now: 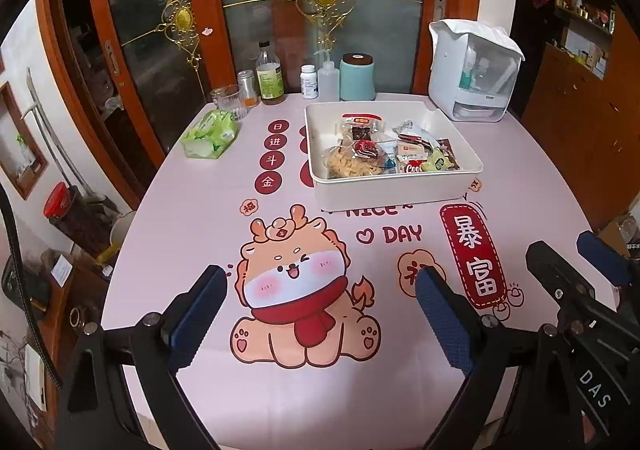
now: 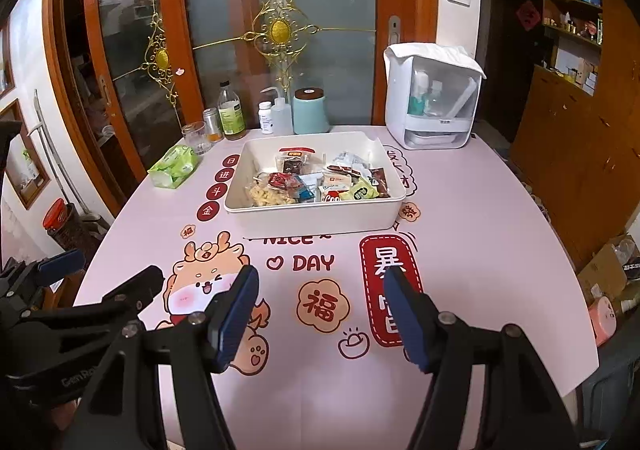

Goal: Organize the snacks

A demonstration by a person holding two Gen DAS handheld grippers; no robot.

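Note:
A white rectangular tray [image 1: 400, 191] stands past the middle of the pink table and holds several wrapped snacks [image 1: 384, 153]. It also shows in the right wrist view [image 2: 312, 219] with the snacks [image 2: 316, 181] piled at its near side. My left gripper [image 1: 320, 282] is open and empty, hovering over the dragon print near the table's front edge. My right gripper [image 2: 320, 290] is open and empty, hovering over the front of the table. Each gripper shows at the edge of the other's view, the right one [image 1: 576, 254] and the left one [image 2: 104, 266].
A green tissue pack [image 1: 210, 133] lies at the far left. Bottles [image 1: 270, 75], a glass cup [image 1: 229, 99], a teal canister [image 1: 357, 77] and a white dispenser box [image 1: 472, 69] line the back edge. Glass doors stand behind. Wooden cabinets stand at right.

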